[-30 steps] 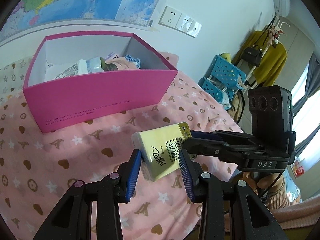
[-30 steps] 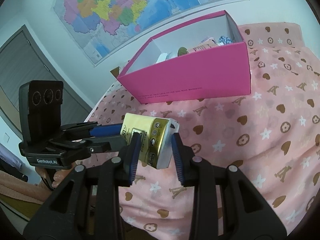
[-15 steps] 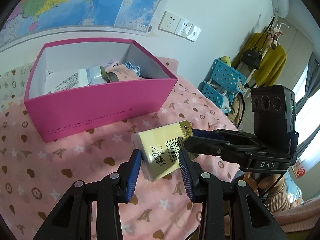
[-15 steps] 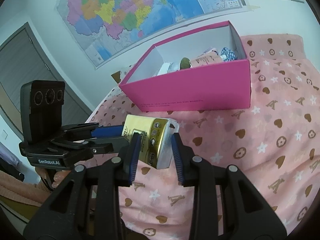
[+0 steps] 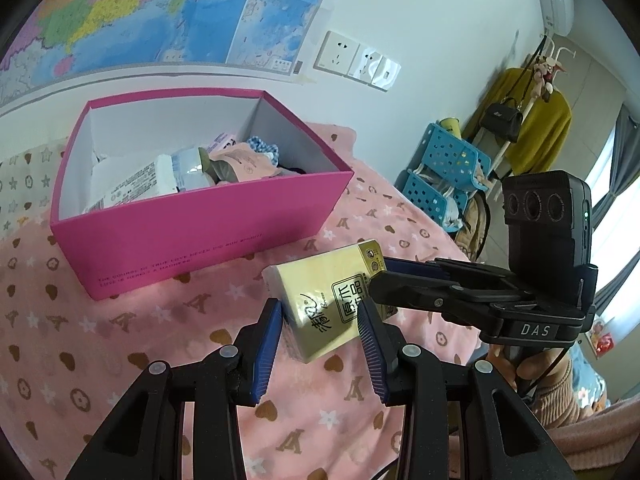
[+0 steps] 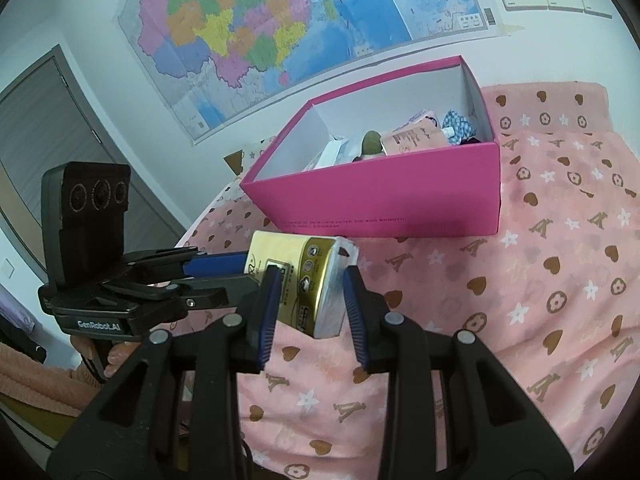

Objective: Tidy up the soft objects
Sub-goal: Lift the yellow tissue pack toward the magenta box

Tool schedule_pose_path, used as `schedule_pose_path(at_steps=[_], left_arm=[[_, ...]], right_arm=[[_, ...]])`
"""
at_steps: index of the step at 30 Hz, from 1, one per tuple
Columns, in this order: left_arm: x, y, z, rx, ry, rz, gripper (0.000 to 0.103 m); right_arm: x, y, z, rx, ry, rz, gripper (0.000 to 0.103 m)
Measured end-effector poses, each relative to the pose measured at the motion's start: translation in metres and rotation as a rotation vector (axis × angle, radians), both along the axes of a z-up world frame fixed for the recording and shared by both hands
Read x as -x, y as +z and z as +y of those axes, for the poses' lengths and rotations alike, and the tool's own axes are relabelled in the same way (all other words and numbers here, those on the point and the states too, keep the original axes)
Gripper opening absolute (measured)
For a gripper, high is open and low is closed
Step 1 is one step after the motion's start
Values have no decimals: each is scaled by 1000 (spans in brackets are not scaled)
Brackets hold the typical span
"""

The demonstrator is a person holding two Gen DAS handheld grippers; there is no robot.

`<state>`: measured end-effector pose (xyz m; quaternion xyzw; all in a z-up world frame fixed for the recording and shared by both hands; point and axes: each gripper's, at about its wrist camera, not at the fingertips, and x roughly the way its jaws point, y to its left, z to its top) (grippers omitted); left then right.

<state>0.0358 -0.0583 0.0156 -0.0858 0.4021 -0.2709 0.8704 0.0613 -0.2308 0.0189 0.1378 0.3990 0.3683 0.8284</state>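
A yellow tissue pack (image 5: pixel 332 300) hangs in the air above the pink bedspread (image 5: pixel 120 340). My left gripper (image 5: pixel 320 316) is shut on its near end and my right gripper (image 6: pixel 308 284) is shut on its other end (image 6: pixel 304 276). Each gripper shows in the other's view: the right one (image 5: pixel 460 288), the left one (image 6: pixel 160 284). A pink cardboard box (image 5: pixel 192 232) stands beyond the pack, open on top, also in the right wrist view (image 6: pixel 400 204). It holds a white pack (image 5: pixel 132 184), a pink pouch (image 5: pixel 244 160) and other soft items.
The bed runs along a wall with a map (image 6: pixel 256 28) and sockets (image 5: pixel 356 60). Blue baskets (image 5: pixel 444 176) and a coat rack with a yellow garment (image 5: pixel 532 128) stand off the bed's right side. A door (image 6: pixel 48 136) is at the left.
Both grippers have lifted the tissue pack higher above the bedspread. The box interior shows more from above now.
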Motion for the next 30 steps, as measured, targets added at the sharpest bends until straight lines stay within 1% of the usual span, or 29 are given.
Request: schedule_pose_path(at_steps=[10,18,30], left_arm=[[1,2,-2,-1,1,-6,38],[-6,5,-2,16,-4,-3,38],[-11,4,-4,10,-3,-6,38]], right_arm=[[-4,5,-1,4,-3,-13,35],[-7,9,-2,5,-8,-25,35],[-11,13,-3,6,-9,-37,35]])
